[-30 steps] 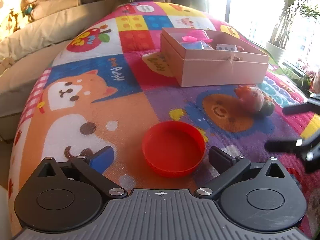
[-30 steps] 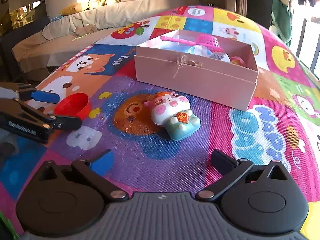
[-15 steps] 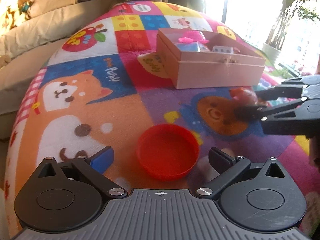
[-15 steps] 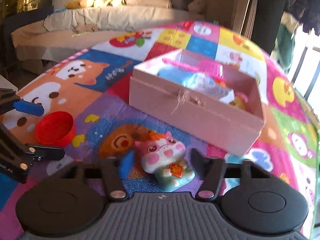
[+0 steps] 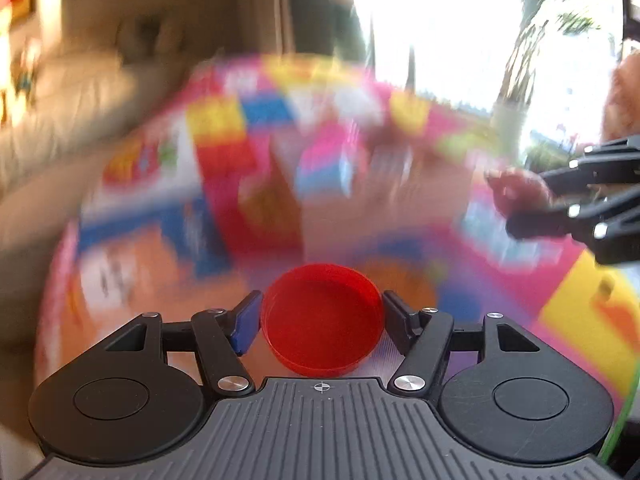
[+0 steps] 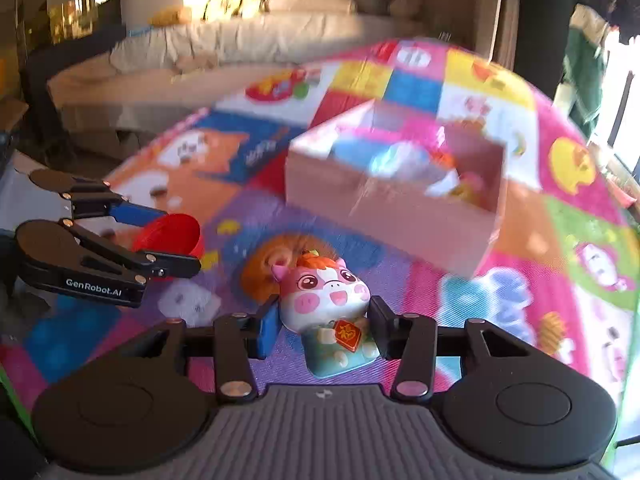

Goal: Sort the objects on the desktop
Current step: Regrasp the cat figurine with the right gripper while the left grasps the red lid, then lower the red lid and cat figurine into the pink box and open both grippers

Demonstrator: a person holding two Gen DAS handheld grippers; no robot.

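Observation:
In the left wrist view a shallow red lid (image 5: 320, 326) sits between the pads of my left gripper (image 5: 322, 317). The jaws are closing and press its rim on both sides, and it is lifted off the mat. In the right wrist view the same red lid (image 6: 172, 230) shows in the left gripper (image 6: 168, 240) at the left. My right gripper (image 6: 324, 327) is shut on a pink-and-white cow toy (image 6: 326, 300) held above the mat. In the blurred left wrist view the right gripper (image 5: 532, 204) carries that toy (image 5: 516, 190) at the right.
An open pink cardboard box (image 6: 392, 216) with several toys inside stands on the colourful cartoon play mat (image 6: 520, 320), beyond the cow toy. A pale sofa (image 6: 240, 52) with cushions runs along the mat's far left side. Bright windows and plants lie at the right.
Both grippers closed and rose. The left one took hold of the red lid, the right one gripped the cow toy. Both objects have left the mat.

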